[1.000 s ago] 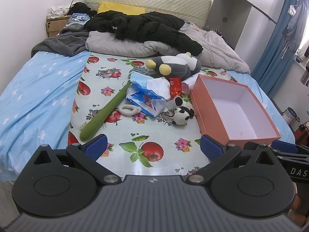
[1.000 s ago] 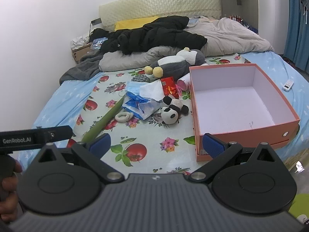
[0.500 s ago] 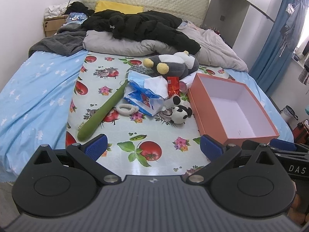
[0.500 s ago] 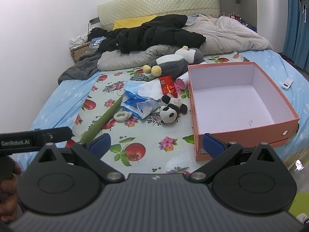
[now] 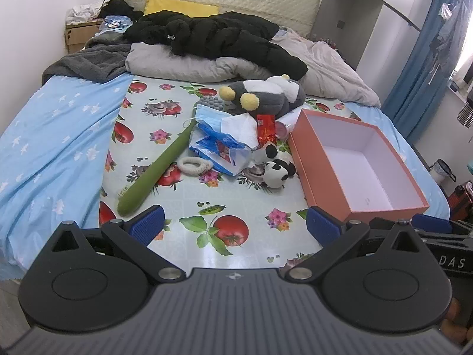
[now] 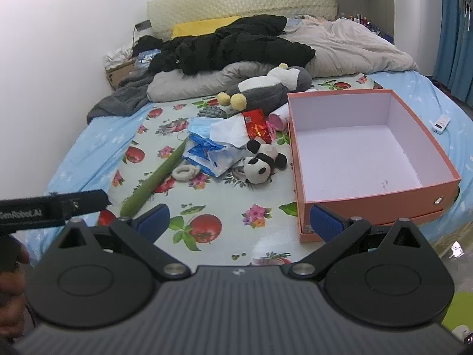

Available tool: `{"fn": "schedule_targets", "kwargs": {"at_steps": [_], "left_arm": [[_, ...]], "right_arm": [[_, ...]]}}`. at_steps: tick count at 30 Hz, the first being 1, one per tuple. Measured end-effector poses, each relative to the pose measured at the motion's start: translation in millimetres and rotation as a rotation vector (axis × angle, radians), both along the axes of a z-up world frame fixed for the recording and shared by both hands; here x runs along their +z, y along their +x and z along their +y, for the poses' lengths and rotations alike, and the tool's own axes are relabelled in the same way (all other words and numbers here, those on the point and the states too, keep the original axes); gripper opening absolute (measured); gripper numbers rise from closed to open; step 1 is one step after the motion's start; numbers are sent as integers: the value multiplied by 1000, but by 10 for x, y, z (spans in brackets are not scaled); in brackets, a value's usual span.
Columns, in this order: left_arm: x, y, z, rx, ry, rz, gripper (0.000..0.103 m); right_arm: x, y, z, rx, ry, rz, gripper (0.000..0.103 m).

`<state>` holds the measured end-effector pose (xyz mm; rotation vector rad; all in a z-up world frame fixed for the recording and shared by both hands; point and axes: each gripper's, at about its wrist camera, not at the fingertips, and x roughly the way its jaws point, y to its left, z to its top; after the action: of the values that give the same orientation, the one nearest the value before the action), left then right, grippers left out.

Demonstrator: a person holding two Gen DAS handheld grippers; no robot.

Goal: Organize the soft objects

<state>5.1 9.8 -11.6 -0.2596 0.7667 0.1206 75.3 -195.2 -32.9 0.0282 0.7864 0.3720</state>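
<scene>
On the fruit-print sheet (image 5: 183, 207) lies a heap of soft things: a small panda plush (image 5: 276, 171) (image 6: 260, 165), a big grey penguin plush (image 5: 263, 93) (image 6: 266, 88), a long green plush stick (image 5: 156, 171) (image 6: 156, 177), a white hair tie (image 5: 195, 164), a blue face mask (image 5: 207, 115), tissues and blue plastic packets (image 5: 218, 148). An empty orange box (image 5: 322, 165) (image 6: 298, 159) stands to the right. My left gripper (image 5: 235, 226) and right gripper (image 6: 239, 222) hover open over the bed's near edge, holding nothing.
Black jackets (image 5: 218, 35), a grey quilt (image 5: 183, 65) and a yellow pillow (image 5: 180, 7) pile up at the headboard. A red packet (image 6: 257, 122) and a pink tube (image 6: 278, 117) lie beside the box. A white remote (image 6: 440, 124) rests on the blue sheet at right.
Both grippers have drifted slightly closer to the bed, so the heap and box look a little larger. Nothing on the bed has moved; both grippers stay open.
</scene>
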Motion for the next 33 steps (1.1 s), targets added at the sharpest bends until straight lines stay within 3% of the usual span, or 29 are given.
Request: {"fn": "schedule_targets", "kwargs": {"at_steps": [10,20,24,27,33], "left_arm": [[-63,141,90,-11,-17,9,103],[-371,637,375,7,-35,63,103],[-563,898,492,14,-37,98,102],[-702,1098,585,17,-42,113,102],[-992,1550,757,24,-56,144,91]], "right_arm": [[4,117,38,3,9,16,103],[-132,478,219,19,13,32,102],[-281,691,352,40,23,64,96],[-391,851,479,60,9,88,78],[-635,1227,694,65,-40,128,74]]}}
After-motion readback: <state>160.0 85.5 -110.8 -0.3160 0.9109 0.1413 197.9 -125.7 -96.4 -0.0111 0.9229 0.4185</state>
